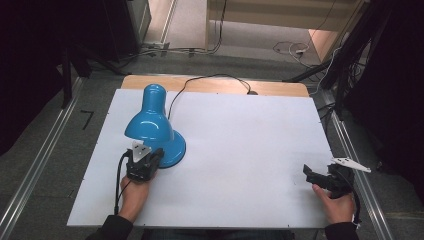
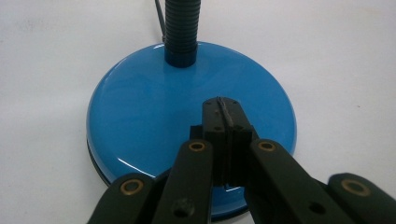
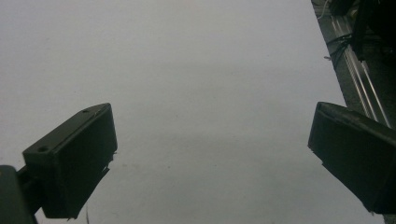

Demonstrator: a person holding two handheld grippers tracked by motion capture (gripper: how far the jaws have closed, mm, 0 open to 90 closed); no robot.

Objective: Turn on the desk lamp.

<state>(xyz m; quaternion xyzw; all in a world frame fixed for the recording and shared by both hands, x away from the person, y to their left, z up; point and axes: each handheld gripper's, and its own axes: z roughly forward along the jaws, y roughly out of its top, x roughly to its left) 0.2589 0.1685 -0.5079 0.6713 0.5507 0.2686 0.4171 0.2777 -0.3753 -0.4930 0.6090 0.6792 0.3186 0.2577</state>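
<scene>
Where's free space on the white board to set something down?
The bare white board is free from the glossy blue desk lamp across to the right gripper, and along the near edge between both hands. Crowded: the near-left part, where the shut left gripper sits over the lamp's round base.

**Black claws, dark sleeves**

Each hand carries a black claw: the left claw [image 1: 150, 161] has brass-coloured rivets on flat linkage bars and a grey three-cornered plate; the right claw [image 1: 313, 175] has blocky rectangular pads and a trailing black cable. Dark sleeves cover both forearms.
</scene>
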